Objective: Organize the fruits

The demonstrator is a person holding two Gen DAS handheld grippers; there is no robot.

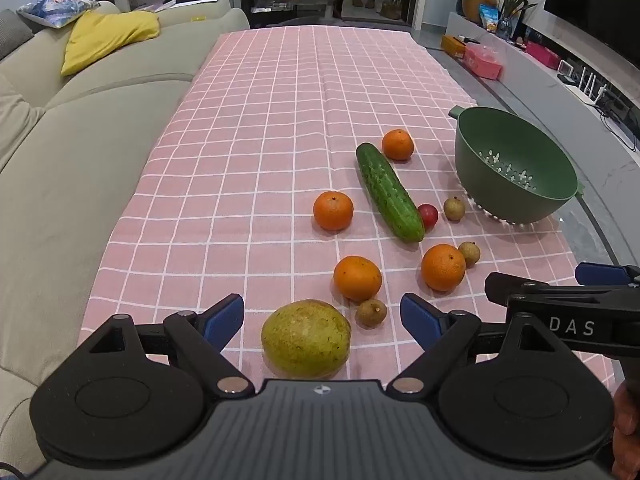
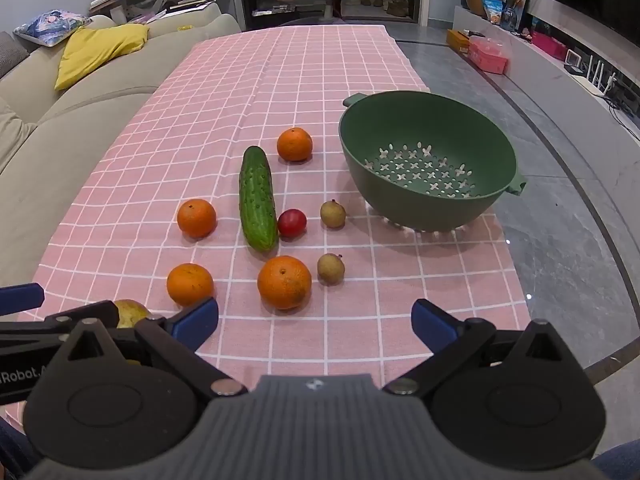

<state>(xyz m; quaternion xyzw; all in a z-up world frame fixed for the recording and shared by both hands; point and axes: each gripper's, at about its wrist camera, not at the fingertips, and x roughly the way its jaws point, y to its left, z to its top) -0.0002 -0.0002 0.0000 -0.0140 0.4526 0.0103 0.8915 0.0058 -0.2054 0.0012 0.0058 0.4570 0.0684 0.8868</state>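
1. left gripper [image 1: 322, 320]: jaws spread wide, holding nothing; the yellow-green pear [image 1: 306, 338] lies on the pink checked cloth [image 1: 248, 128] between its blue fingertips [image 1: 224, 318], untouched.
2. right gripper [image 2: 316, 322]: jaws wide apart, empty, above bare cloth just short of the nearest orange [image 2: 284, 282].
3. green colander [image 2: 428, 164]: empty, on the cloth's right side, beyond the scattered oranges, cucumber [image 2: 258, 198] and small fruits.

Home living room: sofa [image 1: 80, 152], television [image 1: 600, 0]

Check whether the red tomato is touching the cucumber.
Touching. In the right wrist view the tomato sits against the cucumber near its lower end, with no cloth showing between them; the left wrist view agrees.
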